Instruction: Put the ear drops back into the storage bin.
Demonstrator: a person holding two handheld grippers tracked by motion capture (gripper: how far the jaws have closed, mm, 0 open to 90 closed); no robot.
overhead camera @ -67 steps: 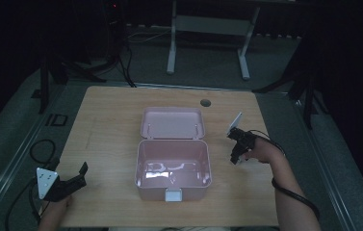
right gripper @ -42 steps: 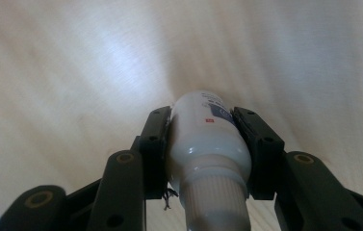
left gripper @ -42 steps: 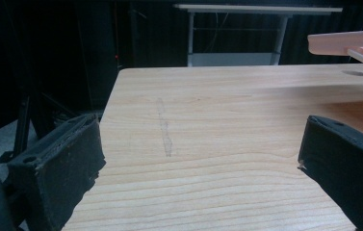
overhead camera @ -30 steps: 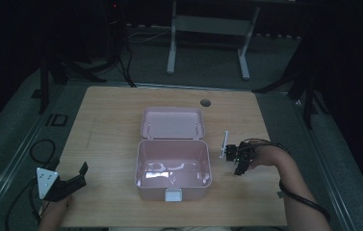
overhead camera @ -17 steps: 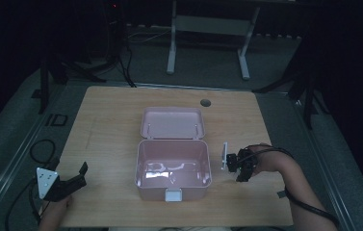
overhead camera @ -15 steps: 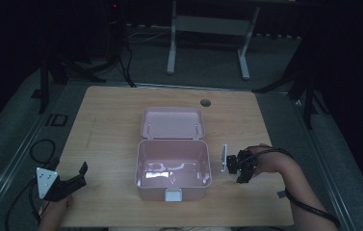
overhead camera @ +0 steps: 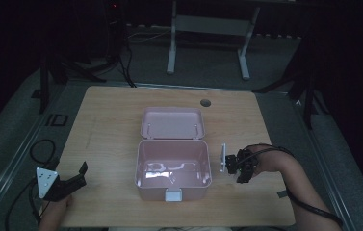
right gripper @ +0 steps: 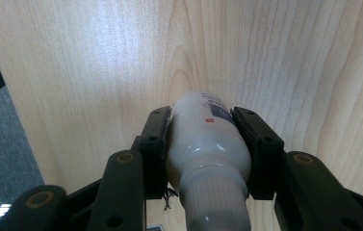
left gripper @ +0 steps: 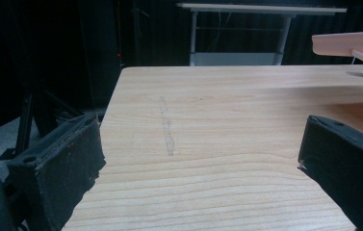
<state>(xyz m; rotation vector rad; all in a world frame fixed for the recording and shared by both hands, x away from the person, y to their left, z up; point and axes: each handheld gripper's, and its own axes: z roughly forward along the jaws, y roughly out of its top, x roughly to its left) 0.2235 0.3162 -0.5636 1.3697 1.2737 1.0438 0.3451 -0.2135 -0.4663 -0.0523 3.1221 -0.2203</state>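
An open pink box (overhead camera: 140,166) stands mid-table, its lid (overhead camera: 172,122) folded back flat behind it; I see nothing inside but glare. Just right of the box is my right gripper (overhead camera: 239,166), hanging low over the wood. In the right gripper view it (right gripper: 203,120) is shut on a white bottle (right gripper: 205,144), whose cap points at the camera and whose labelled end points at the tabletop. My left gripper (overhead camera: 82,174) rests at the table's near left corner, open, with only bare wood between its jaws (left gripper: 200,159). The pink lid's edge (left gripper: 347,44) shows at the upper right there.
The wooden table (overhead camera: 107,125) has a round cable hole (overhead camera: 205,102) near its far edge and a faint scuff (left gripper: 167,127) on the left half. A metal stand (overhead camera: 208,29) is on the floor beyond. A black cable (overhead camera: 42,151) loops off the left edge.
My right gripper has carried the bottle from beside the lid down and nearer, close to the box's right wall. The left gripper has stayed put.
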